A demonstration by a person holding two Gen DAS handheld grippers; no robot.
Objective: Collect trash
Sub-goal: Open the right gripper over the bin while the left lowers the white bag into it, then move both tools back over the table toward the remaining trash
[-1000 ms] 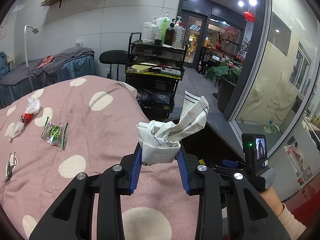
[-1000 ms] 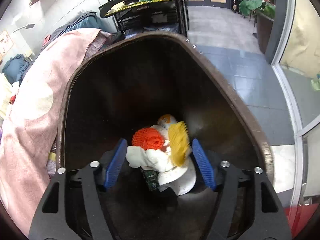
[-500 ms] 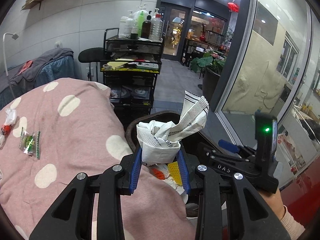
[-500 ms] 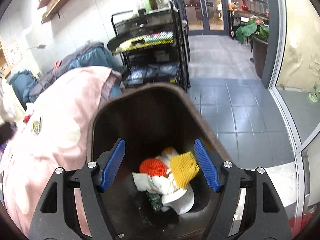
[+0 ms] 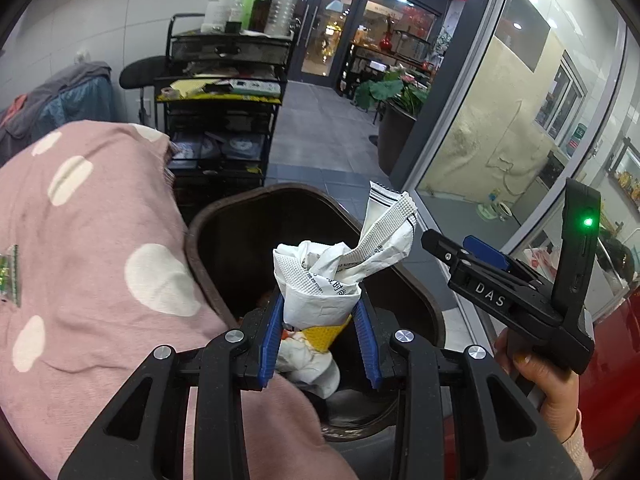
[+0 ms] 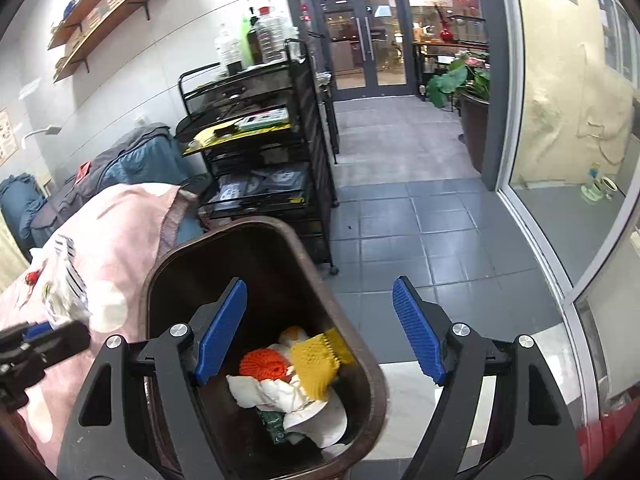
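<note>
Item: crumpled white wrapper (image 5: pixel 340 280), which I am gripping between the closing-tight pads of the left gripper (image 5: pixel 320 336), hanging over the near rim of the brown bin (image 5: pixel 200 248) beside the bed's right edge. Right gripper (image 6: pixel 320 332): jaws have just been opening, nothing between them, hovering above the bin's trash pile (image 6: pixel 296 384). Risks: I am judging the wrapper light and springy, so releasing off-centre could drop it on the pink blanket (image 5: pixel 100 240); the two grippers are crowding one another. Candy wrapper (image 5: pixel 10 272) is lying uncollected at the blanket's left edge.
</note>
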